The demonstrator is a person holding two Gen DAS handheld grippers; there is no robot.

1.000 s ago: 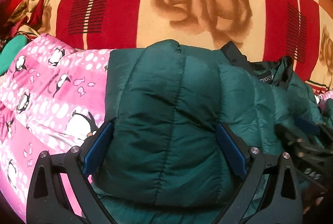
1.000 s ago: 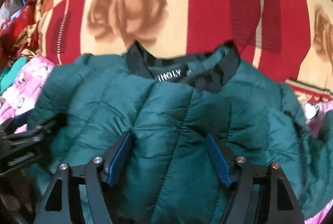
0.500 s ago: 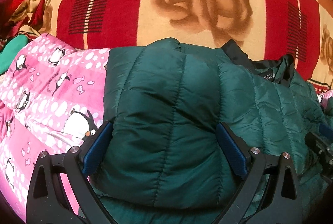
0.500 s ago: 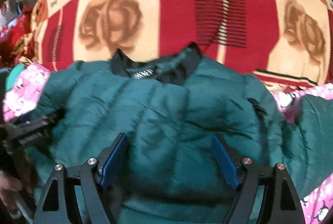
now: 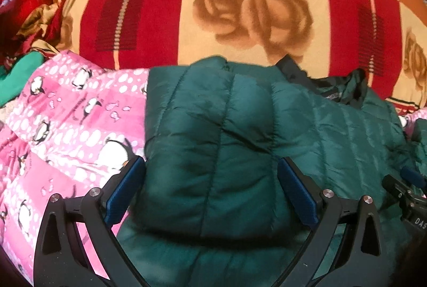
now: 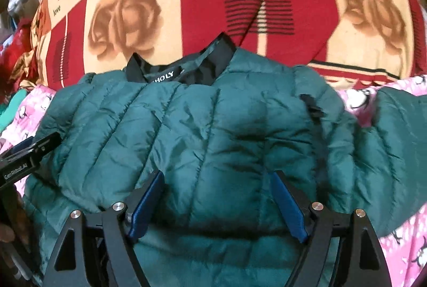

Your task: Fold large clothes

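**A:** Start close to you. What are your tongs doing?

**B:** Your left gripper has its two blue pads spread wide apart. A thick folded part of the green puffy jacket sits between them, but the pads are not pinching it. Your right gripper is spread wide too, and it hangs over the middle of the jacket. It holds nothing.

**A:** Can you see one gripper from the other?

**B:** Yes. From your left camera, a black piece of the right gripper shows at the right edge, low down on the jacket. From your right camera, the left one shows at the left edge, with white letters on its side.

**A:** Where is the jacket?

**B:** It lies flat in front of you on a pink blanket with penguins. One side is folded over on top of the body. On your right, a green sleeve sticks out over the pink blanket.

**A:** And farther away?

**B:** The black collar is at the far end of the jacket, with a small label inside. Behind it lies a big red and cream blanket with brown roses. Far off to your left there is a heap of red and gold cloth.
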